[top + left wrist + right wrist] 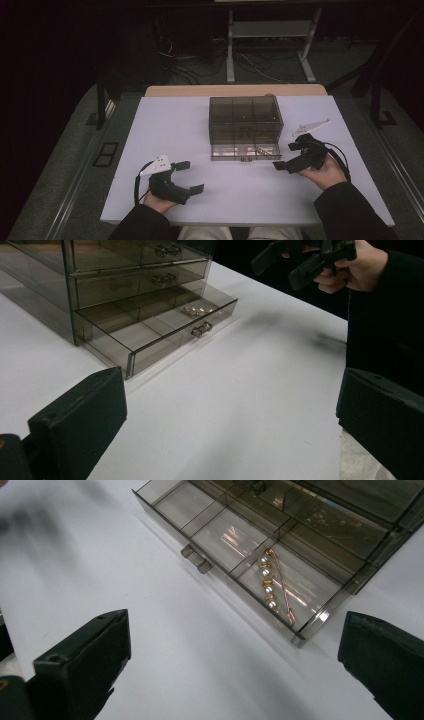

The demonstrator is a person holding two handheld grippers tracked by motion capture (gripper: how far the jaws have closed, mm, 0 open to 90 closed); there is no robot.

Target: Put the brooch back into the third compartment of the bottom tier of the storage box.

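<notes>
A smoky see-through drawer cabinet (pixel 245 122) stands at the middle of the white table (pixel 165 125). Its bottom drawer (pixel 245 151) (pixel 150 332) (pixel 225 535) is pulled out, small handle (pixel 201 329) (pixel 196 558) facing me. In the drawer's right-hand compartment lies a gold chain with pearls (pixel 270 587) (pixel 196 310) (pixel 262 150). My left gripper (pixel 190 176) (pixel 232 410) is open near the table's front, left of the drawer, holding nothing. Just right of the drawer's front corner, my right gripper (pixel 286 156) (pixel 235 650) is open, with nothing in it, pointing at the drawer.
Behind the white table runs a beige board edge (pixel 235 90). Farther back are a desk frame's legs (pixel 230 50) and cables on the floor (pixel 250 65). A dark sleeve (pixel 380 340) and the right hand (pixel 360 267) show in the left gripper view.
</notes>
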